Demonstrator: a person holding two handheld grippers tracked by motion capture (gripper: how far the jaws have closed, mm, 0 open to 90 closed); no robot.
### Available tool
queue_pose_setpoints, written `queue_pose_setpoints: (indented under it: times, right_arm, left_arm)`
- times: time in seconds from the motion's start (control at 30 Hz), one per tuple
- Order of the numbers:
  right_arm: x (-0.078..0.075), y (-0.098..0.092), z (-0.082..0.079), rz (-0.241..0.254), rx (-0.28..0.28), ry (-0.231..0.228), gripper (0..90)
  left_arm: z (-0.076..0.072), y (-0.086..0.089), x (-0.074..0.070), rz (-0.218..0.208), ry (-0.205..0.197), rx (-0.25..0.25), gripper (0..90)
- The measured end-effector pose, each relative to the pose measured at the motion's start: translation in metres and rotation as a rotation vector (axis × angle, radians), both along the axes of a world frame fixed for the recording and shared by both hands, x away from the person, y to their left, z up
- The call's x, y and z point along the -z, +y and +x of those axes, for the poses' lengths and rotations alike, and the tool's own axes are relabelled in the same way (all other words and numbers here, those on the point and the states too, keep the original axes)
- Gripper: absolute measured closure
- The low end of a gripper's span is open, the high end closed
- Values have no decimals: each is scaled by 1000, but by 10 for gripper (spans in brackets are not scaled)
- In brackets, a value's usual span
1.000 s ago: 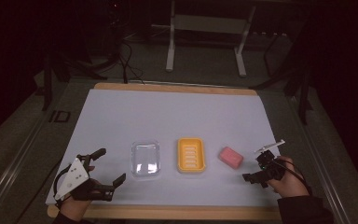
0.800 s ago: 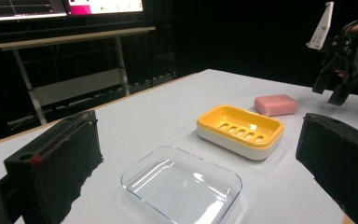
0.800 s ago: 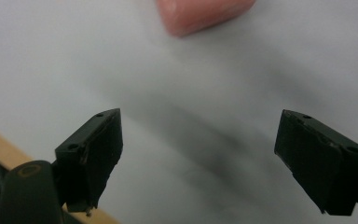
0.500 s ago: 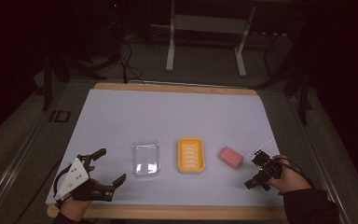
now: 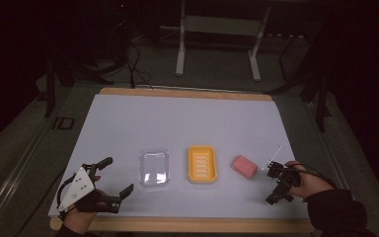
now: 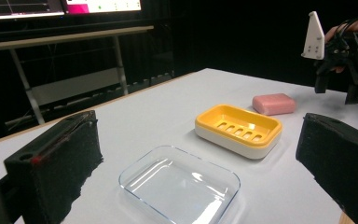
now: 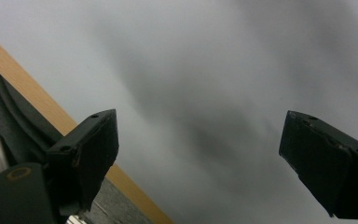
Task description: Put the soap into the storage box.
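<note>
On the white table (image 5: 187,118), clear lid (image 5: 154,167), yellow soap dish (image 5: 202,163) and pink soap (image 5: 244,166) line up, reachable; left gripper (image 5: 116,177) at 7 o'clock and right gripper (image 5: 277,183) at 5 o'clock gape wide, empty.

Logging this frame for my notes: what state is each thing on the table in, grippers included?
Clear dish: upright, empty.
Yellow soap tray: upright, empty.
Pink soap: lying on the table, right of the tray, untouched.
Left gripper: open, holding nothing.
Right gripper: open, holding nothing, pointed at bare table.
</note>
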State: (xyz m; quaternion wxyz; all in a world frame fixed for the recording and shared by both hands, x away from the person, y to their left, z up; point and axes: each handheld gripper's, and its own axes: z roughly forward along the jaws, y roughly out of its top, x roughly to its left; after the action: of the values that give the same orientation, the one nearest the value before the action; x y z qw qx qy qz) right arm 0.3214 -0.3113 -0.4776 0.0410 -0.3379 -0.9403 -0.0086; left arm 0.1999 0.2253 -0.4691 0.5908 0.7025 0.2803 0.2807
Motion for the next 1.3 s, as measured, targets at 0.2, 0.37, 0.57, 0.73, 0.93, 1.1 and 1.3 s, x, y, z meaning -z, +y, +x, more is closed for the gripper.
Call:
queue_pose_setpoints:
  times: [0.2,0.37,0.57,0.73,0.93,1.1,1.3]
  right_arm:
    - [-1,-2,4,10,-20,3,111]
    - [-4,-4,16,23,-26,4,108]
    - [-8,-2,26,15,-50,-22,106]
    - [-7,5,31,19,-86,-49,106]
    - [-7,12,39,48,-94,-56,107]
    - [-9,17,44,82,-117,-81,120]
    - [-7,28,51,124,-115,-102,122]
  left_arm:
    - [0,0,0,1,1,3,2]
    - [0,0,0,1,3,6,2]
    - [0,0,0,0,3,9,2]
    - [0,0,0,-1,4,11,2]
    - [0,-1,0,0,4,12,2]
    - [0,0,0,1,5,14,2]
    - [0,0,0,1,5,16,2]
